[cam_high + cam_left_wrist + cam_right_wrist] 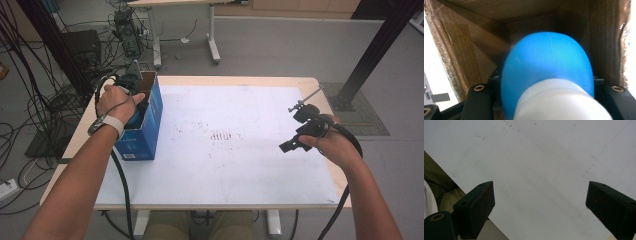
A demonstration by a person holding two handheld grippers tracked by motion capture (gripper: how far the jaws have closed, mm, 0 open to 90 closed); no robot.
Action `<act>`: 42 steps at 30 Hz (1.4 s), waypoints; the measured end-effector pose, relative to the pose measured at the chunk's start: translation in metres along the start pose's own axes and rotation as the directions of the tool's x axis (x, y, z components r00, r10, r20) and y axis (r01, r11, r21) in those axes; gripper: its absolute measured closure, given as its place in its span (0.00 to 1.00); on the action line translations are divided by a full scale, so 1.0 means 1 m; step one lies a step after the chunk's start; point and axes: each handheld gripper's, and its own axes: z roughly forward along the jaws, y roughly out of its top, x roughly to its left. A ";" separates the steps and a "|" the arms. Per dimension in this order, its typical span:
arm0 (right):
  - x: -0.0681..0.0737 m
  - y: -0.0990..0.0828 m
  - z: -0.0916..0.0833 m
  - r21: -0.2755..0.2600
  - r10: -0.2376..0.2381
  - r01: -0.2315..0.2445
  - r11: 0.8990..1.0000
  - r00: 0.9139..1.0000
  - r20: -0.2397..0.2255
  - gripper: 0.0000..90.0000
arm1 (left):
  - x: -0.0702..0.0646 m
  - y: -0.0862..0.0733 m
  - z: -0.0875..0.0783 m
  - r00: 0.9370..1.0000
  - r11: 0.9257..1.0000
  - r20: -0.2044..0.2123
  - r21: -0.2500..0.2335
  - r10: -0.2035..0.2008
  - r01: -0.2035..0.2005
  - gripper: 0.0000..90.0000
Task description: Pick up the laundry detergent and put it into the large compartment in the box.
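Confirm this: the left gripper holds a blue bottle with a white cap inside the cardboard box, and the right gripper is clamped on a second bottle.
Wrong on the right gripper: the right gripper view shows its jaws wide apart over the white table, holding nothing. The left gripper does hold the blue bottle in the box.

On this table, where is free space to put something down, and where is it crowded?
Free: the white table top between the blue cardboard box and the right gripper. Crowded: inside the box, where the left gripper holds a blue bottle with white cap.
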 end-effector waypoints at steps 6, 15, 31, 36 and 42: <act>0.000 -0.001 -0.001 -0.001 0.002 -0.002 1.000 1.000 0.003 0.09 | 0.000 -0.001 0.000 1.000 1.000 0.000 -0.005 0.000 0.000 0.43; 0.000 -0.002 -0.002 0.000 0.001 -0.001 1.000 1.000 0.004 0.09 | 0.000 -0.001 0.001 1.000 1.000 -0.001 -0.007 0.001 -0.001 0.43; 0.001 0.000 -0.003 0.004 -0.001 0.001 1.000 1.000 0.006 0.09 | 0.001 0.000 0.001 1.000 1.000 0.001 -0.005 0.002 -0.002 0.43; 0.001 -0.001 -0.003 0.002 0.000 0.000 1.000 1.000 0.006 0.09 | 0.001 0.000 0.001 1.000 1.000 0.001 -0.004 0.001 -0.001 0.43; 0.001 -0.002 -0.004 0.000 0.001 -0.001 1.000 1.000 0.006 0.09 | 0.001 0.000 0.001 1.000 1.000 0.000 -0.003 0.003 -0.003 0.43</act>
